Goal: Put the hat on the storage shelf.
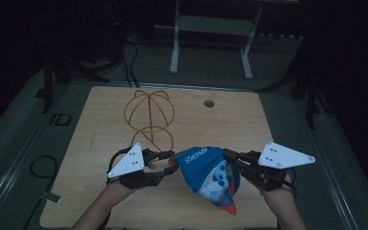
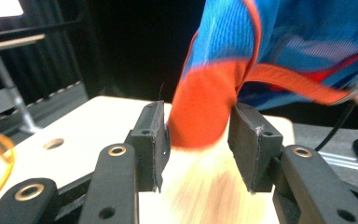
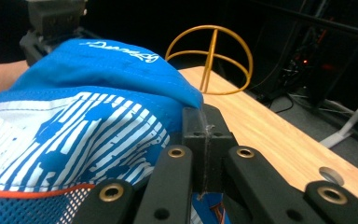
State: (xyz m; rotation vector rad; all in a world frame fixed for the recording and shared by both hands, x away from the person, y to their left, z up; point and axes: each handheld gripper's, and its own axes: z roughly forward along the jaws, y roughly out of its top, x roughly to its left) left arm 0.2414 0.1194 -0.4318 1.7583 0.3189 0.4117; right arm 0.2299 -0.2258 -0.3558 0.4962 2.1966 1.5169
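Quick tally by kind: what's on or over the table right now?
Blue garment: 1
Yellow wire frame: 1
Handheld grippers: 2, left gripper and right gripper
Total: 4

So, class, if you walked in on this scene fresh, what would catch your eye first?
Probably the blue and orange garment, held up above the near edge of the table between the two grippers. The right gripper pinches its edge, while the left gripper stands open around an orange corner. Behind, a yellow wire frame sits on the wood.
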